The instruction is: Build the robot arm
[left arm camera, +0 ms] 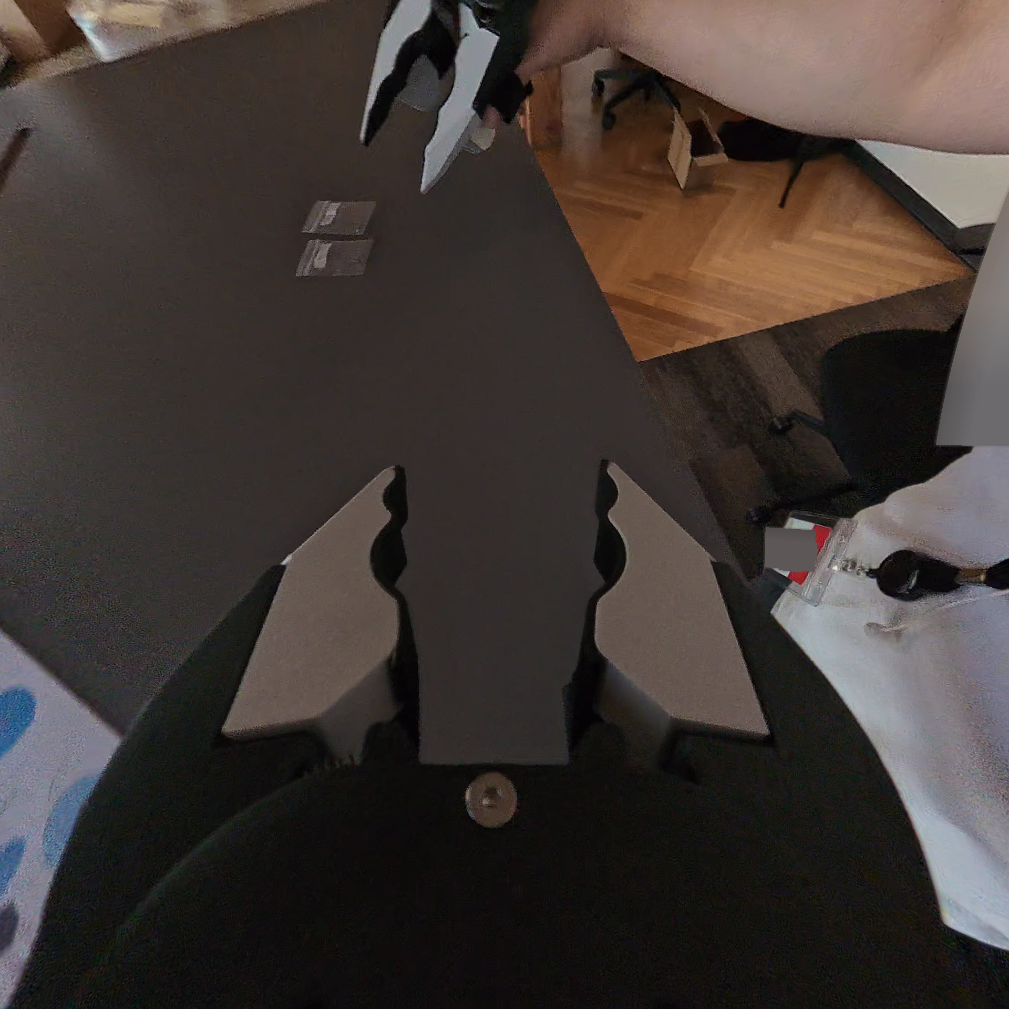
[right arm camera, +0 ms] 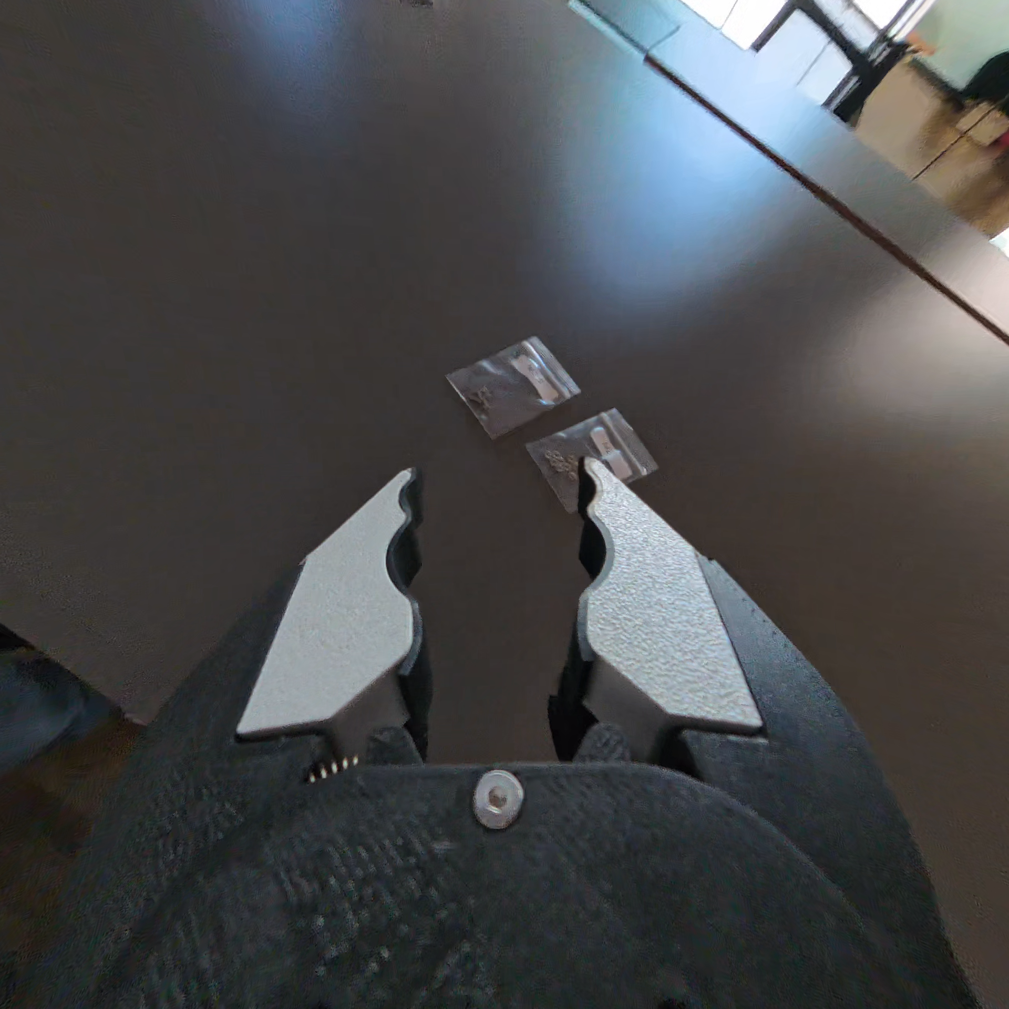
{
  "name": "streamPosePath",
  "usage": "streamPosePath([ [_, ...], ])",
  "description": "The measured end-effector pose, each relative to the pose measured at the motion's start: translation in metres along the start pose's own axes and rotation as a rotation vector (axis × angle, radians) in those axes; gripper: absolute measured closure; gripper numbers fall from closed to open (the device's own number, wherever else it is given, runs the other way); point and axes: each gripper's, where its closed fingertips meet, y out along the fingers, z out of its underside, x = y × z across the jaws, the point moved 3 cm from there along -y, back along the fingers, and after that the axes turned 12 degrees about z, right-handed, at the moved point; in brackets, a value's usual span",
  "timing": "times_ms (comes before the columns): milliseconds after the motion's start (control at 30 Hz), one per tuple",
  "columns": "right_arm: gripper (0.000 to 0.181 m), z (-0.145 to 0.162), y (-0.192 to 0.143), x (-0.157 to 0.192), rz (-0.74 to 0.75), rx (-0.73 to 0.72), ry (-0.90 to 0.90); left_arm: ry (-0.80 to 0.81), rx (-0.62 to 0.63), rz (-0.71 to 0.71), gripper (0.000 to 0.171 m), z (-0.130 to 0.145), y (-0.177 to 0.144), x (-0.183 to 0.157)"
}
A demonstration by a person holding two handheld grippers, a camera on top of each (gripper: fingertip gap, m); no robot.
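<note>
Two small clear plastic zip bags lie side by side on a dark table (left arm camera: 191,355). In the left wrist view they are the farther bag (left arm camera: 339,217) and the nearer bag (left arm camera: 334,257). My left gripper (left arm camera: 501,469) is open and empty, held over bare table well short of them. My right gripper (right arm camera: 499,474) is open and empty, just short of the bags; its right fingertip overlaps the nearer bag (right arm camera: 592,456) in the picture, with the other bag (right arm camera: 510,385) beyond. The right gripper also shows in the left wrist view (left arm camera: 396,164), held by a hand, above the table past the bags.
The table edge (left arm camera: 595,284) runs diagonally on the right, with wooden floor (left arm camera: 737,235) and office chairs beyond. A person in white clothing (left arm camera: 901,682) with a badge stands at the right. A white and blue patterned surface (left arm camera: 33,764) lies at the lower left. Across from one pair of fingers to the other is roughly 30 cm.
</note>
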Motion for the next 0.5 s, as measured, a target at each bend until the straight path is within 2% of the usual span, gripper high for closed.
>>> streamPosePath([
  [167, 0.122, 0.010, 0.036, -0.028, -0.195, 0.023, -0.046, 0.114, 0.139, -0.018, 0.095, -0.029, 0.115, 0.112],
  [267, 0.105, 0.018, 0.056, -0.035, -0.292, 0.069, -0.076, 0.142, 0.227, -0.026, 0.087, -0.032, 0.181, 0.166],
  [367, 0.105, 0.020, 0.072, -0.043, -0.381, 0.067, -0.078, 0.019, 0.195, 0.051, 0.088, -0.045, 0.220, 0.189],
  [433, 0.117, 0.023, 0.074, -0.040, -0.518, 0.070, -0.050, -0.032, 0.197, 0.074, 0.091, -0.049, 0.233, 0.200],
  [500, 0.121, 0.023, 0.076, -0.045, -0.568, 0.052, -0.069, -0.080, 0.189, 0.104, 0.097, -0.052, 0.241, 0.205],
])
